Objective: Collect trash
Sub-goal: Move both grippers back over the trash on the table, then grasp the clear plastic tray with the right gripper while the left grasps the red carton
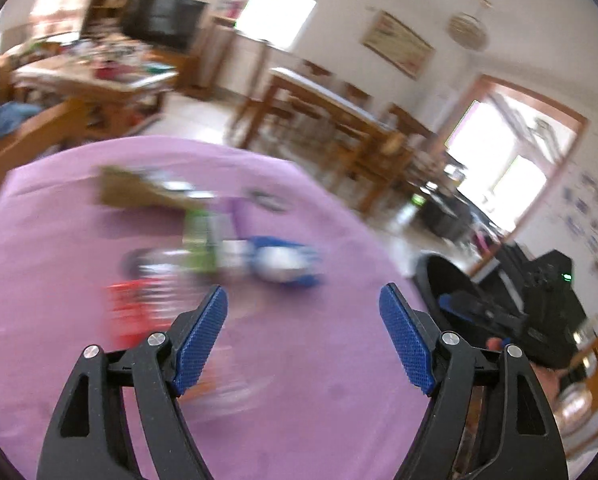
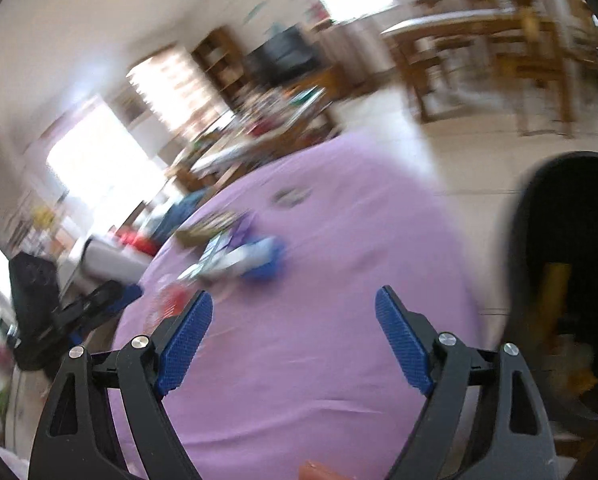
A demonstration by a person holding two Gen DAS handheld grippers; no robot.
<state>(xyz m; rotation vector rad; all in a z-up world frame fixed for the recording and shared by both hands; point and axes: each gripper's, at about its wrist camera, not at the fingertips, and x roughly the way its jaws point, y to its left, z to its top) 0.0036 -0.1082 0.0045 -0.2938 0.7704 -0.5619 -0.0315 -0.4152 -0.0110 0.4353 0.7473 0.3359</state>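
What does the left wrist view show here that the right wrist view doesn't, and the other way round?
Only the left wrist view shows the framed picture on the wall and the right gripper over the black bin.

Only the right wrist view shows the bin's inside, with something yellow in it, and the left gripper at the table's edge.

Both show the purple tablecloth, blurred trash including a blue-and-white piece and a red piece, and open, empty jaws.

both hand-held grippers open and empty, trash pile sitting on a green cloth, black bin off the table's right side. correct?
Not quite: the cloth is purple, not green, as both wrist views show. The rest holds: the left hand-held gripper and the right hand-held gripper are open with nothing between the fingers, the trash pile lies on the cloth, and the black bin stands off the table's right side.
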